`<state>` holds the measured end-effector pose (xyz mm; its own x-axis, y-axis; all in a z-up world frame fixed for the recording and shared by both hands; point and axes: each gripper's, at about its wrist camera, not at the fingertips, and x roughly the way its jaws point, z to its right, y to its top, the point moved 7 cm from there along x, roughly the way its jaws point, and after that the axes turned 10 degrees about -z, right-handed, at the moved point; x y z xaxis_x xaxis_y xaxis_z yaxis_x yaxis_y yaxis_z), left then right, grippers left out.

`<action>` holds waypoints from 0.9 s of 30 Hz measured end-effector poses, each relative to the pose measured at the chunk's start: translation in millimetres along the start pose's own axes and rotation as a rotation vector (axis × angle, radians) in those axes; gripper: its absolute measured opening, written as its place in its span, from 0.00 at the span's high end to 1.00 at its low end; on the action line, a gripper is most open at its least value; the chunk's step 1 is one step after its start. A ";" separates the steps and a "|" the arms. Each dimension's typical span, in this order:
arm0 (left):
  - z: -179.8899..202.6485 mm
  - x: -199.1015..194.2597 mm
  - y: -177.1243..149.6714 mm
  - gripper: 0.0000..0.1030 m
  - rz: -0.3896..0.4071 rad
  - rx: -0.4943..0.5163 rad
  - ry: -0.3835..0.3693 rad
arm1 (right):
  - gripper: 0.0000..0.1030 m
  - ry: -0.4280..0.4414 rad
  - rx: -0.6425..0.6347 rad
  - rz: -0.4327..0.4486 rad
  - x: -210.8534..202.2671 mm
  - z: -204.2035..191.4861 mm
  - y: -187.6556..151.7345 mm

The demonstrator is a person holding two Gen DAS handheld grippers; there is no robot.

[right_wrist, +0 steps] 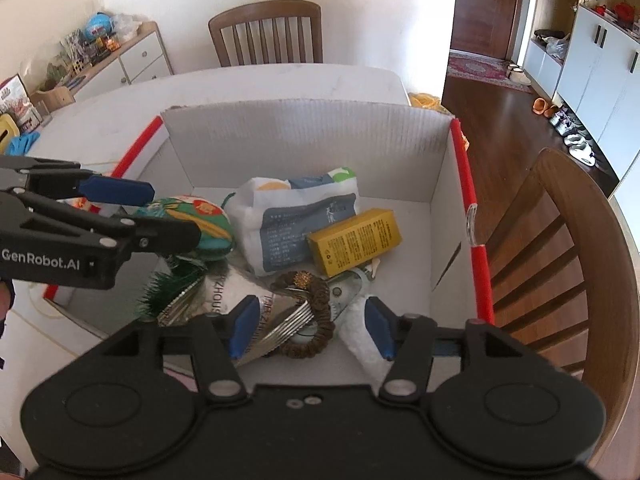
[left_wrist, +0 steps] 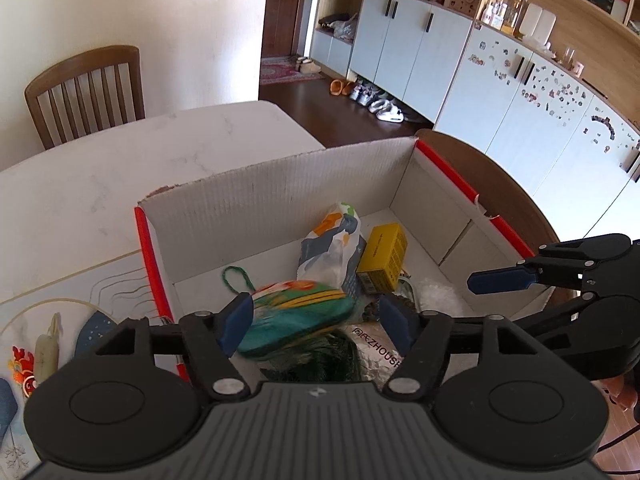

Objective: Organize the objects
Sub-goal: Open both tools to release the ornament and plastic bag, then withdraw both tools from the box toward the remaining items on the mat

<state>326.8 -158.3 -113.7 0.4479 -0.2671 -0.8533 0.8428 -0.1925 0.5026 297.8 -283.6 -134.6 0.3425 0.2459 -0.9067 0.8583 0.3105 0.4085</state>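
A: The box [right_wrist: 304, 136] at 12 o'clock is matt corrugated cardboard. The chair [right_wrist: 560, 240] at 3 o'clock?

B: Smooth, slightly glossy wood. The yellow carton [right_wrist: 354, 240] looks like glossy paperboard, and the 2 padded fingers [right_wrist: 244, 326] are matt plastic.

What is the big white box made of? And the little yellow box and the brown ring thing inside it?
The big white box looks like corrugated cardboard: fine ribs run down its matte walls, and one top edge is torn. The little yellow box seems to be thin printed card with sharp folded corners. The brown ring looks fuzzy and rough, perhaps wrapped fibre or fabric; I can't tell for sure.
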 end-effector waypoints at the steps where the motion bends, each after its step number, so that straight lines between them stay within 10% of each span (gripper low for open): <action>1: 0.5 -3.7 -0.3 0.33 0.009 0.003 0.001 | 0.44 0.004 0.005 0.005 -2.6 -0.9 -0.4; 27: -31.9 -112.8 -13.0 0.22 0.188 0.046 0.037 | 0.22 0.046 0.094 0.162 -69.9 -64.7 12.7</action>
<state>274.8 -95.5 -28.5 0.6076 -0.2672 -0.7480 0.7292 -0.1855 0.6586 260.0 -237.4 -59.2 0.4636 0.3281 -0.8230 0.8258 0.1765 0.5356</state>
